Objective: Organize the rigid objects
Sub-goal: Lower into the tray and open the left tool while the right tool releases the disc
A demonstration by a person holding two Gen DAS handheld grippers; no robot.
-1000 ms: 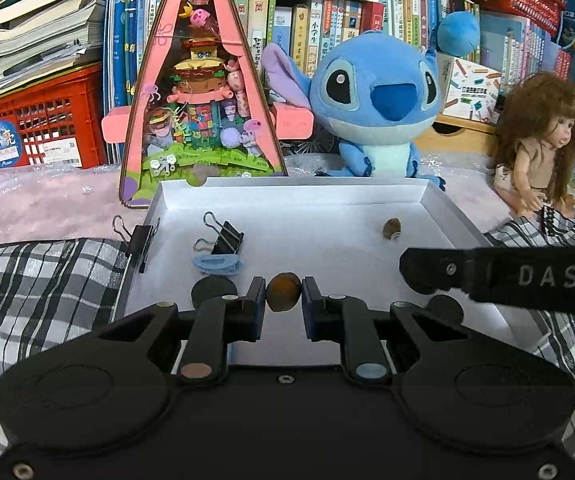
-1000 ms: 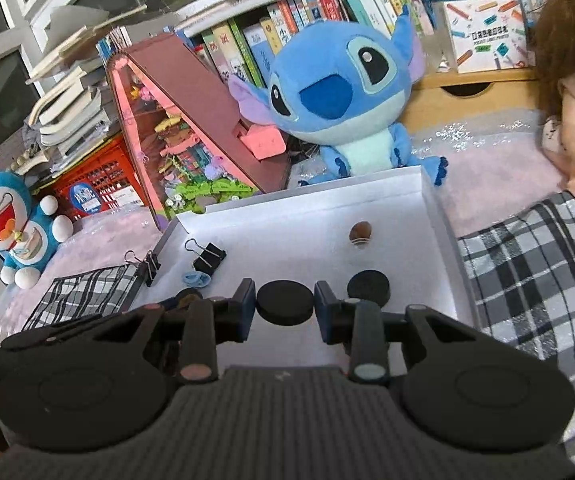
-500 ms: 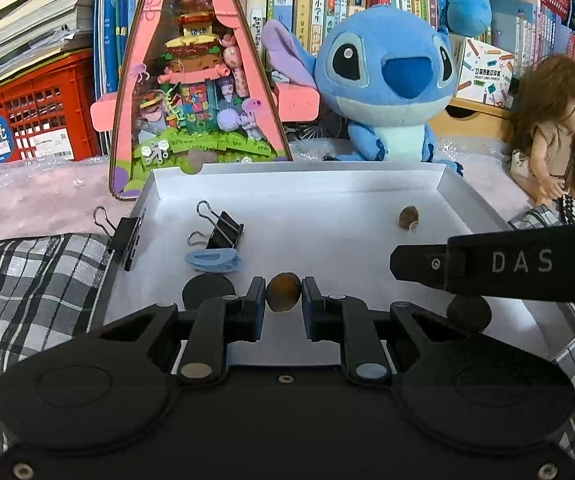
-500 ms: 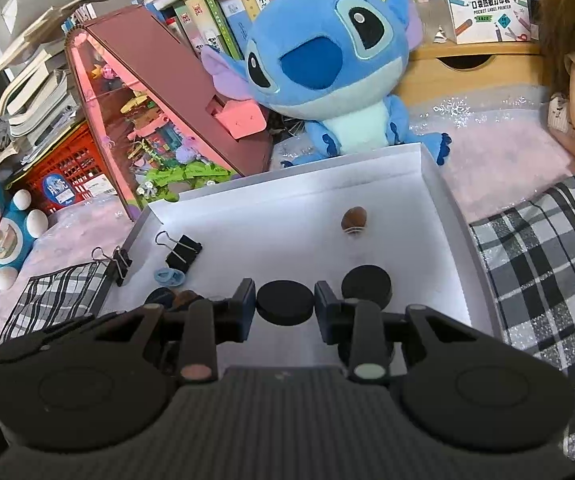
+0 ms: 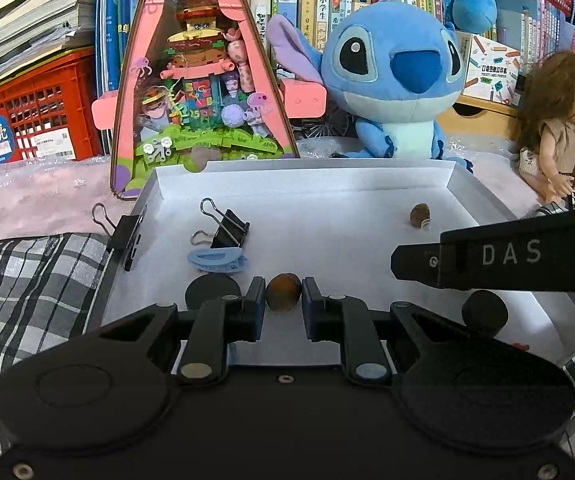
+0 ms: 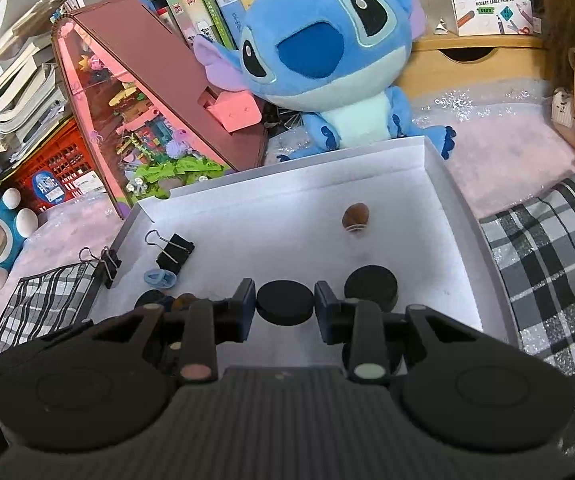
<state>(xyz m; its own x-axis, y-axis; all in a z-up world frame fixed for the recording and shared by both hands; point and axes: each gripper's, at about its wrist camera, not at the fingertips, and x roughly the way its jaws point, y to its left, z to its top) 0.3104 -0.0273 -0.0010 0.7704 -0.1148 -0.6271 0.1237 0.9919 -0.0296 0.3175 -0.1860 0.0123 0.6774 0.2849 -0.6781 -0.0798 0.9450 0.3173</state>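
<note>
A white tray (image 5: pixel 367 172) (image 6: pixel 443 184) lies on the checked cloth. My left gripper (image 5: pixel 283 298) is shut on a brown nut (image 5: pixel 283 297), held low over the tray's near part. My right gripper (image 6: pixel 284 304) is shut on a black disc (image 6: pixel 284 307) over the tray; its arm crosses the left wrist view (image 5: pixel 507 256). In the tray lie a second brown nut (image 5: pixel 420 215) (image 6: pixel 355 217), a black binder clip (image 5: pixel 225 229) (image 6: pixel 173 250), a blue clip (image 5: pixel 217 259) (image 6: pixel 159 279) and more black discs (image 5: pixel 211 290) (image 6: pixel 371 286).
Another binder clip (image 5: pixel 125 232) (image 6: pixel 105 262) grips the tray's left rim. Behind the tray stand a pink triangular toy house (image 5: pixel 199 80), a blue Stitch plush (image 5: pixel 395 76) (image 6: pixel 327 48) and shelves of books. A doll (image 5: pixel 559 128) sits at the right, a red crate (image 5: pixel 27 112) at the left.
Both grippers have moved forward and lower over the tray, each still holding its object. The tray's contents have not moved.
</note>
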